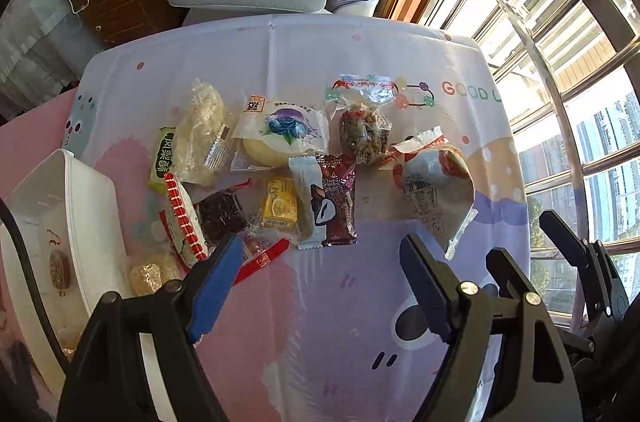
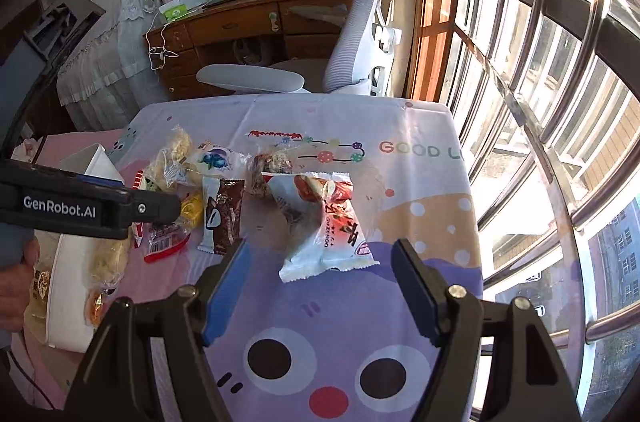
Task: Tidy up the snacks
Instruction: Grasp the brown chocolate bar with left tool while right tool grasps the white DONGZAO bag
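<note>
Tabletop [image 2: 420, 182]: cartoon-print cloth beside a bright barred window.
Snacks [image 1: 280, 158]: crowded mid-frame; white bin [image 1: 86, 206] at left edge.
Left tongs [image 1: 320, 286]: wide, empty.
Right tongs [image 2: 320, 286]: wide, empty, just below the red-white packet [image 2: 332, 234].
Risk: overlapping slippery wrappers may make a pinch drag neighbours or slip off.

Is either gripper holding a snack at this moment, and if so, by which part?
Nothing is held. The left gripper and the right gripper both stand open above the tablecloth, with no packet between their fingers.
</note>
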Demonstrator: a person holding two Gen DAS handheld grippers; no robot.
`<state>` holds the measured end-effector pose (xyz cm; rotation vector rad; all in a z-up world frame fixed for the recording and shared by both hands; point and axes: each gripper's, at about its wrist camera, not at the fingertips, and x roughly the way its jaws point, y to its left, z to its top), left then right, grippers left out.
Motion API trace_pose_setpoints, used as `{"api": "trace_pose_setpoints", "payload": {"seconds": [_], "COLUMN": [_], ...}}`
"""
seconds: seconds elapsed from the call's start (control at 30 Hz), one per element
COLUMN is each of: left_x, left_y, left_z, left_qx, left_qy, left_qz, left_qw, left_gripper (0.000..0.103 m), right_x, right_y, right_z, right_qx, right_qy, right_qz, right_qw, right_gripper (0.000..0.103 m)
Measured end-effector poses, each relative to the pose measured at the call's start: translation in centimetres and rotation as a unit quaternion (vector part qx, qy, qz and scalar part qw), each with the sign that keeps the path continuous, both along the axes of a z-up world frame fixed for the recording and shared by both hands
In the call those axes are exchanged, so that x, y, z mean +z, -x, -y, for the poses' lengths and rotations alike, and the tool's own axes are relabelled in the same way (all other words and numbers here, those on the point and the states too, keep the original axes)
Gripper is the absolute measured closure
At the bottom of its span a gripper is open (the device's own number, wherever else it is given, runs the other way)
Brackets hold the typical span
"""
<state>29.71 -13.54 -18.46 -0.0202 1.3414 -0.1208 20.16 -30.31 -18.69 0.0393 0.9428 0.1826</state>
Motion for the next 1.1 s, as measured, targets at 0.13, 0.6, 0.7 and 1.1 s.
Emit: {"api": "trace_pose_setpoints", "payload": {"seconds": [0.13, 0.6, 0.7, 1.1], "left_x": [-2.1, -7.3, -7.5, -9.2], "left_y": [-1.6, -5.2, -5.7, -8.1], "left_z": [0.9, 3.1, 3.5, 3.8], "left_qx": [0.002, 0.015, 0.013, 0.039], "left_qy": [-0.013, -0.051, -0.055, -0.018], "left_qz": [-0.016, -0.070, -0.074, -0.114], "left_qw": [0.9998, 0.9961, 0.9957, 0.9926], "left_gripper": [0.023, 0.025, 0.031, 0.054], "right_x": [-1.9, -7.4, -7.9, -9.0], "right_y": [-2.1, -6.5, -6.9, -7.5], "right_z": [0.2, 0.7, 0.4, 0.3], "right_qx": [0.009, 0.033, 0.042, 0.034], "right_qy": [-0.008, -0.049, -0.053, -0.066], "right_qz": [-0.004, -0.042, -0.052, -0.077], "right_qw": [1.000, 0.997, 0.996, 0.994], "right_gripper": [0.030, 0.030, 0.030, 0.030]}}
